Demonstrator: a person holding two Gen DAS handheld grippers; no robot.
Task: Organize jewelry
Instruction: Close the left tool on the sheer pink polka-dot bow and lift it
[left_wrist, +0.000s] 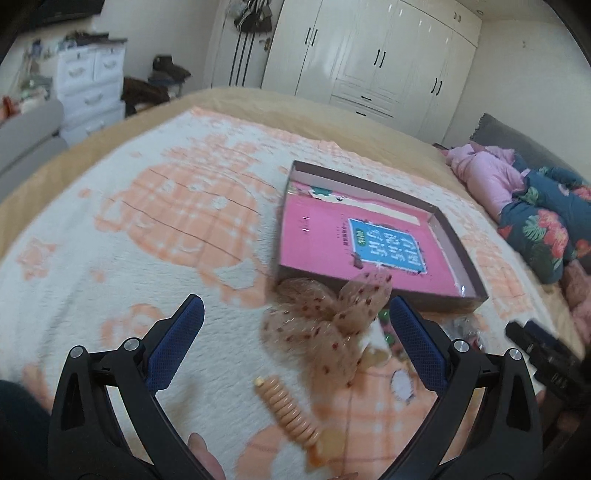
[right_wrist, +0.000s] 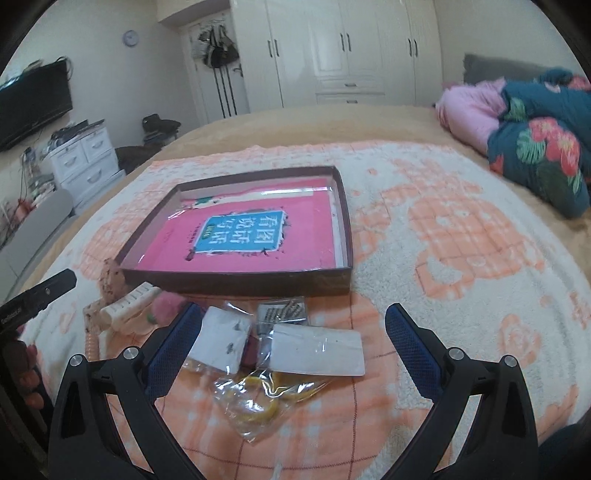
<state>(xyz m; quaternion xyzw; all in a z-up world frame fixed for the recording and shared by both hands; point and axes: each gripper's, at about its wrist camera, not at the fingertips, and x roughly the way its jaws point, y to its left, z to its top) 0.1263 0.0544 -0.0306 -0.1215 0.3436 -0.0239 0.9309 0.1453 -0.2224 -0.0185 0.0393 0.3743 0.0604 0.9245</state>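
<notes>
— On the bed: a shallow brown box lined with a pink book, set on a white-and-orange blanket.

— And the jewelry?

— Heaped just in front of the box's near wall. Under the right gripper: two white cards in clear bags, a small packet of dark pins, a bag of yellow rings. Fingers spread wide, gripping nothing.

— The left gripper?

— Also wide open and empty, above a dotted tulle bow and a peach coil hair tie lying on the blanket. A cream claw clip beside the bow, seen from the right wrist.
</notes>
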